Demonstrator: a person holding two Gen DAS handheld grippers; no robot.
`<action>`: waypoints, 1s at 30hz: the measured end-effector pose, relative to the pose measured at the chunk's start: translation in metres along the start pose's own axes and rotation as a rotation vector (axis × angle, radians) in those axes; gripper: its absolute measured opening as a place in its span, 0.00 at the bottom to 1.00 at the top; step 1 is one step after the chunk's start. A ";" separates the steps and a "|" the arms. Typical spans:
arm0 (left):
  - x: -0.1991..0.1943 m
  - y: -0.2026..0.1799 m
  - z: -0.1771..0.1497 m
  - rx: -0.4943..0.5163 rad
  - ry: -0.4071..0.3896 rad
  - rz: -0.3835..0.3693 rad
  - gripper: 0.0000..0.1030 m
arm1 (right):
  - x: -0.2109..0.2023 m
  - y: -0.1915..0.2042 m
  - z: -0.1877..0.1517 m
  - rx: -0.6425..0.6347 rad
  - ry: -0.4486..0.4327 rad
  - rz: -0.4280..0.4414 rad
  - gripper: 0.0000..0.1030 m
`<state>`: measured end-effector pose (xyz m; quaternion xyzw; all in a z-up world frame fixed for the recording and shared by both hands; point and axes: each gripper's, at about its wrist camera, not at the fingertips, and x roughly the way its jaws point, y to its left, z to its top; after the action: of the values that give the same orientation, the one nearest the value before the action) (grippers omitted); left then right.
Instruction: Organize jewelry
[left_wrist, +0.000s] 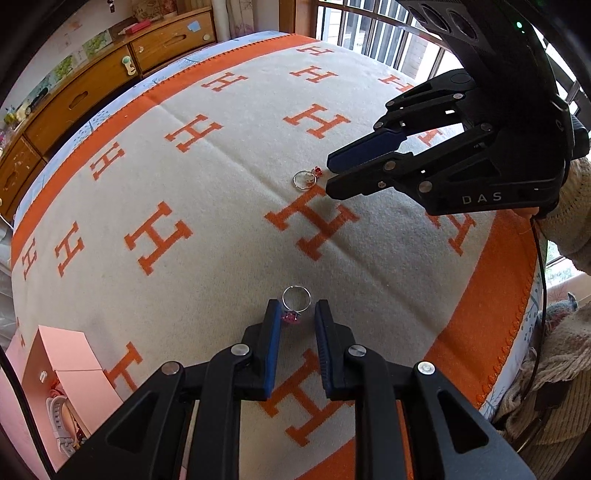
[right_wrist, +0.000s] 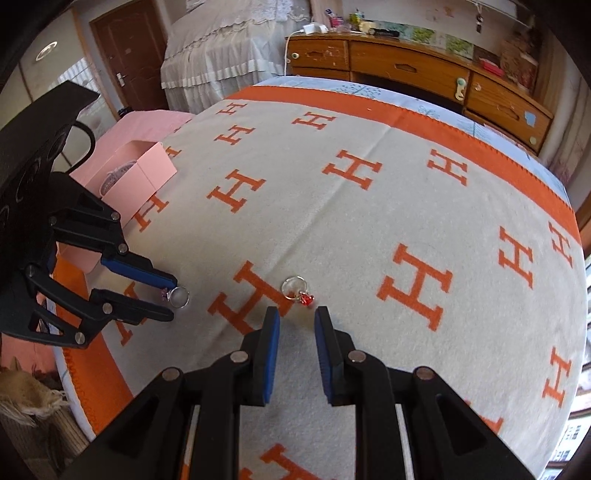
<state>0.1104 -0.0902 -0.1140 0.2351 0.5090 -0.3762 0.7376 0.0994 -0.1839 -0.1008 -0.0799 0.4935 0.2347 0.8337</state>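
Observation:
A silver ring with a pink stone (left_wrist: 294, 306) lies on the orange-and-cream blanket (left_wrist: 221, 206), just between the tips of my open left gripper (left_wrist: 296, 307); it also shows in the right wrist view (right_wrist: 178, 296) between the left gripper's tips (right_wrist: 170, 298). A silver ring with a red stone (right_wrist: 297, 291) lies just ahead of my open right gripper (right_wrist: 296, 314); in the left wrist view this ring (left_wrist: 306, 179) sits right by the right gripper's tips (left_wrist: 328, 174). Neither ring is held.
An open pink jewelry box (right_wrist: 136, 173) holding some pieces stands at the blanket's edge, seen also in the left wrist view (left_wrist: 62, 362). A wooden dresser (right_wrist: 424, 74) runs behind the bed. Window bars (left_wrist: 369, 33) stand beyond the far edge.

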 end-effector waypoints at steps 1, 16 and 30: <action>0.000 0.000 0.000 -0.003 -0.003 0.001 0.15 | 0.001 0.000 0.001 -0.021 -0.002 0.002 0.19; -0.019 0.003 -0.019 -0.177 -0.060 -0.006 0.08 | 0.012 0.015 0.014 -0.173 -0.022 -0.059 0.17; -0.089 0.020 -0.068 -0.370 -0.217 0.046 0.08 | -0.019 0.036 0.013 -0.117 -0.090 -0.093 0.06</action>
<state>0.0694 -0.0004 -0.0577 0.0654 0.4814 -0.2823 0.8272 0.0850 -0.1541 -0.0741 -0.1405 0.4367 0.2273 0.8590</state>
